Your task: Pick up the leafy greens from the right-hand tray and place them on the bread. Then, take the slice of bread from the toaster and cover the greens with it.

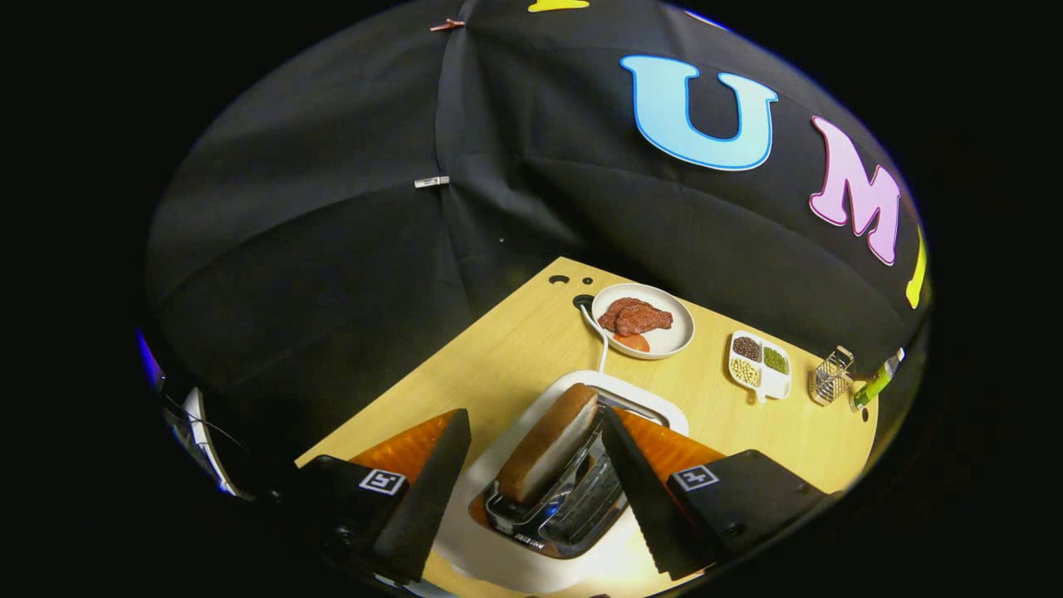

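Wooden counter [515,349] carries the white toaster [531,548] directly beneath you, your jaws spread wide and empty on either side of the bread slice [550,444] standing in its slot, long axis running away from you between them.

My tool [531,498] hangs open over the toaster [548,490], whose slots are shiny chrome metal in a smooth white shell. The table [498,349] is pale matt wood-grain. Upper right, the plate [677,336] looks glossy white, the basket [833,375] wire.
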Tool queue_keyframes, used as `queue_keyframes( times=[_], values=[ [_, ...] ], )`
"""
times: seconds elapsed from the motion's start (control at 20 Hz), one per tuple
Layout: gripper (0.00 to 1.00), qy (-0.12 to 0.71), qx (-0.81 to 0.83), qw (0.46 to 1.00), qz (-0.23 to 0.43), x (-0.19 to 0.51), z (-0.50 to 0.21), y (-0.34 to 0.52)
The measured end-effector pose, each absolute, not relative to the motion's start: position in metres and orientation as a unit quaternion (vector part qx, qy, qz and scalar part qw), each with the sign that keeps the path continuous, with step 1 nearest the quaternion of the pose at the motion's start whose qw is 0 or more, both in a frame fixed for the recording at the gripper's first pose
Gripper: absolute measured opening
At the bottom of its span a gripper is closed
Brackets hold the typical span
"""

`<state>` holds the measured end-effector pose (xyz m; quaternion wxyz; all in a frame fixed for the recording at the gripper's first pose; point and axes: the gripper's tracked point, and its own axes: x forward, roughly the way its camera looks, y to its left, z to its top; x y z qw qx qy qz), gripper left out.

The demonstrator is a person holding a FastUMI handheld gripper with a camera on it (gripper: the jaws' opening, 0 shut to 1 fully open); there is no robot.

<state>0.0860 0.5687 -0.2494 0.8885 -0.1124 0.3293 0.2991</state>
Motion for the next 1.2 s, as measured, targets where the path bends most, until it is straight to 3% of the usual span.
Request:
queue_keyframes(
  times=[0.15,0.35,0.6,0.7,0.8,1.2],
  values=[
    [0.93,0.339,-0.114,0.889,0.286,0.086,-0.261,0.568],
    [0.61,0.337,-0.12,0.889,0.285,0.082,-0.263,0.565],
    [0.31,0.352,-0.114,0.885,0.283,0.079,-0.263,0.562],
    [0.3,0.358,-0.117,0.882,0.283,0.079,-0.263,0.556],
    [0.17,0.36,-0.105,0.881,0.29,0.078,-0.259,0.557],
    [0.13,0.335,-0.074,0.874,0.344,0.075,-0.199,0.553]
  ],
)
